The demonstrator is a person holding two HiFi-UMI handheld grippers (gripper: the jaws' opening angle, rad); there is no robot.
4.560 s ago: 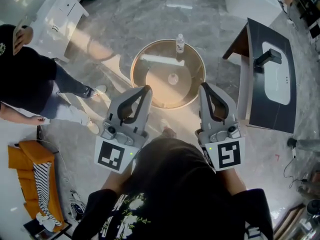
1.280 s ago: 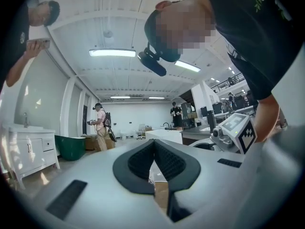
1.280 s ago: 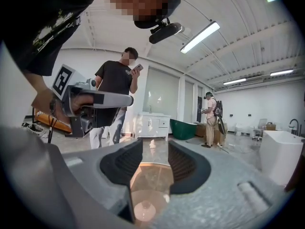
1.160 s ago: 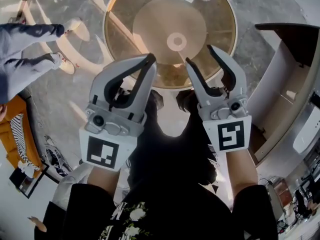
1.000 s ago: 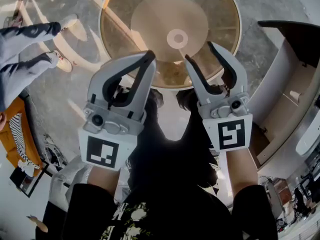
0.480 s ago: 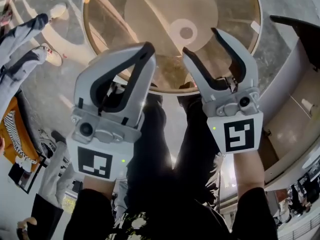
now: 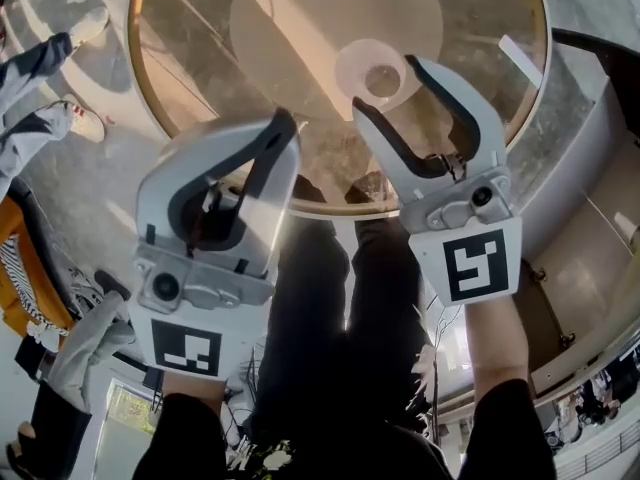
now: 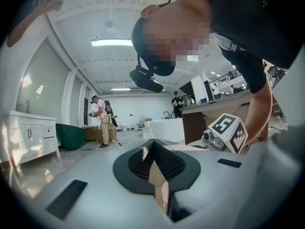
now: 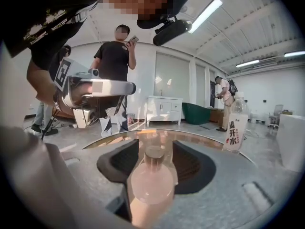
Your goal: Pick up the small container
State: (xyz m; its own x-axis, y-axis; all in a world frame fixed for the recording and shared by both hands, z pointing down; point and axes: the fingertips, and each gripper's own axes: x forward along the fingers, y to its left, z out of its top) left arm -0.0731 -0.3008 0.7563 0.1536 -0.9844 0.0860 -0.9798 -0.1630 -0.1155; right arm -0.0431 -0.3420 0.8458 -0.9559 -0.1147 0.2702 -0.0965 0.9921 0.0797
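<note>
My right gripper [image 7: 386, 88] just opened wide, small container [image 9: 153, 159] between jaws, untouched; left gripper [image 7: 284, 126] closed. 1 pad could skid it across the glass table [image 7: 200, 88].

- Head view: from above the person, facing steeply down, close over the grey left gripper [image 7: 283, 128] and the grey right gripper [image 7: 388, 88].
- Left gripper view: rides low on its gripper, facing level across the room.
- Right gripper view: skims just above the round gold-rimmed glass table [image 9: 198, 136], which the head view also shows.
</note>
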